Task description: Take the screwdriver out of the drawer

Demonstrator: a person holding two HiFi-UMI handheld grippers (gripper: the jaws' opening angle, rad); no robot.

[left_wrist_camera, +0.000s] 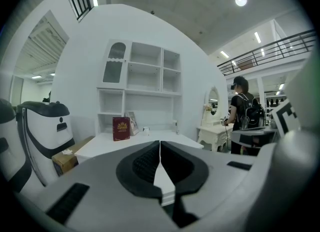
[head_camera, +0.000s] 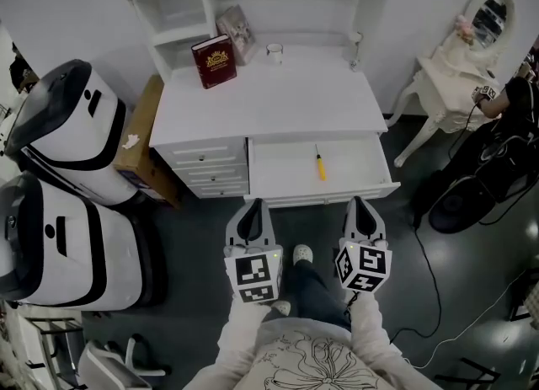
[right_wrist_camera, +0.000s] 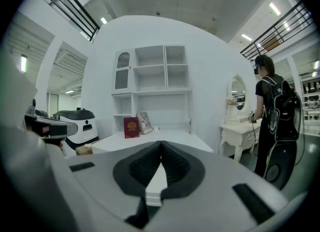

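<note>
Head view: the left gripper (head_camera: 255, 205) and the right gripper (head_camera: 360, 202) are side by side on the near side of the open drawer (head_camera: 278, 169). Each has its jaws pressed together with nothing between them, and each gripper view shows the same. The screwdriver (head_camera: 321, 165), with a yellow handle, lies on the drawer floor right of the middle. It is beyond the fingertips, closer to the right gripper, and neither touches it. The drawer juts from a white desk (head_camera: 269, 98), and a red book (head_camera: 214, 61) stands at the desk's far left.
</note>
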